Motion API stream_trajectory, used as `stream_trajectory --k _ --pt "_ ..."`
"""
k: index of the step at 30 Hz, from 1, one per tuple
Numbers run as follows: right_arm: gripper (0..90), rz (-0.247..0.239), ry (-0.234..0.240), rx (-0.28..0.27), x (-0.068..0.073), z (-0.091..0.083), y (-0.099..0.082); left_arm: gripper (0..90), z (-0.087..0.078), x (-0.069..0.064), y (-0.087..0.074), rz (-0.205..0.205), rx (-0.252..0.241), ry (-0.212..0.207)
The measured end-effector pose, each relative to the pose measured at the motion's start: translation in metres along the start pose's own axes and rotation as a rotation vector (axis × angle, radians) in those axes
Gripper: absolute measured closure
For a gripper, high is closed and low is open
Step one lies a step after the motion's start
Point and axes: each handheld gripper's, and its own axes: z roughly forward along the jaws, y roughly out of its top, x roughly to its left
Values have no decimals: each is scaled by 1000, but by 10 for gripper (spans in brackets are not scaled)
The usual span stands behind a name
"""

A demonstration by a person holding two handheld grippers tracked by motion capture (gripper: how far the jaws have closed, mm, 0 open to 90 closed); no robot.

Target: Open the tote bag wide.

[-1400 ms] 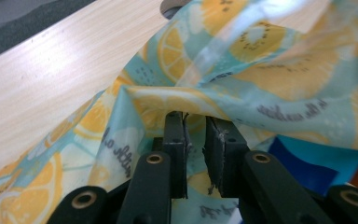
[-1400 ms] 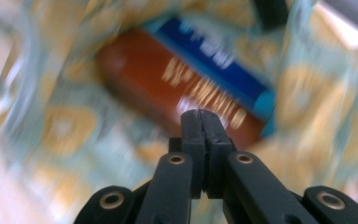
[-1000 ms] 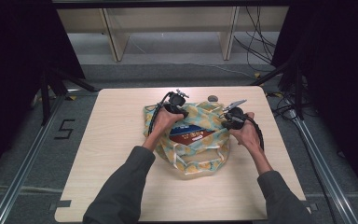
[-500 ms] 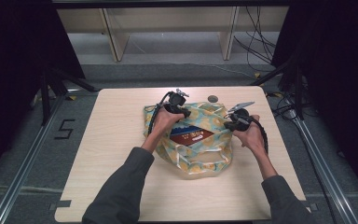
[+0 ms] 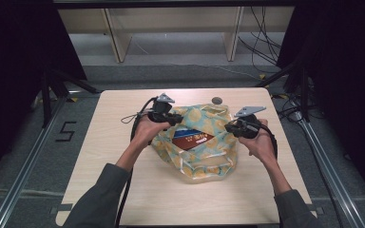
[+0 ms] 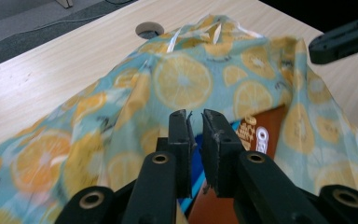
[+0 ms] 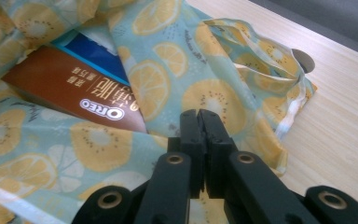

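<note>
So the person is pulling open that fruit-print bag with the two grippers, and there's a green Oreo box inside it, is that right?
Nearly. The Oreo box is brown with a blue part, not green; the right gripper view shows it best. The rest holds: the left gripper and the right gripper each pinch the edge of the fruit-print bag and hold its mouth apart.

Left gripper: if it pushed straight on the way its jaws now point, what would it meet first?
Most likely the fruit-print bag: the left gripper points into its raised cloth wall just beyond the jaw tips. How far off that cloth is remains unclear.
</note>
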Motion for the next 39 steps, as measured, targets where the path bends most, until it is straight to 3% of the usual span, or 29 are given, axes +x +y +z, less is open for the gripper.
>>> stream_trajectory --k 3,6,7,9,10,11,12,13,15,18,19,20,23,25,26,28,29,32,34,36,38,39 --pt "888 15 1 6 3 -5 -1 795 -17 3 -13 7 0 5" --pt "882 -8 -8 4 4 -6 -4 786 -27 3 -24 0 -22 14" --pt "881 5 -7 10 6 -7 -6 782 -29 3 -27 10 -20 11" --pt "874 0 -6 22 8 -10 -8 764 -35 2 -36 22 -19 12" --pt "873 -27 -3 22 6 -11 -9 755 -35 2 -36 22 -19 12" --pt "870 2 -9 24 8 -14 -10 743 -42 1 -44 2 -40 9" --pt "868 -32 -7 7 5 -14 -11 735 -46 1 -50 -5 -59 5" --pt "865 6 -6 31 8 -18 -13 728 -49 2 -53 -3 -60 1" --pt "855 -17 -17 -1 6 -19 -16 711 -55 2 -60 -22 -79 -12" --pt "837 10 -19 21 9 -21 -20 687 -63 1 -71 -45 -100 -12" --pt "830 -9 -13 18 8 -21 -21 679 -66 0 -74 -49 -107 -10" --pt "822 11 -16 23 10 -22 -22 671 -67 0 -76 -50 -110 -14" --pt "779 -5 -23 12 8 -22 -24 624 -73 -2 -82 -35 -109 -11" --pt "743 27 -30 14 9 -23 -26 606 -76 -2 -86 -34 -109 -12" --pt "729 10 -27 3 8 -23 -26 593 -76 -2 -86 -34 -109 -12" --pt "698 5 -30 -5 8 -23 -27 562 -78 -2 -88 -41 -117 -7" --pt "681 32 -37 6 10 -24 -27 549 -78 -2 -90 -55 -117 -10" --pt "650 7 -29 9 10 -24 -28 510 -76 -4 -93 -63 -114 -8" --pt "632 21 -28 2 13 -23 -28 481 -74 -4 -94 -50 -106 -10" --pt "605 -5 -30 0 12 -23 -28 447 -73 -6 -96 -53 -102 -3" --pt "583 29 -36 1 16 -24 -30 423 -71 -8 -98 -53 -91 3" --pt "566 -2 -42 -16 14 -23 -30 414 -71 -8 -99 -50 -84 1"
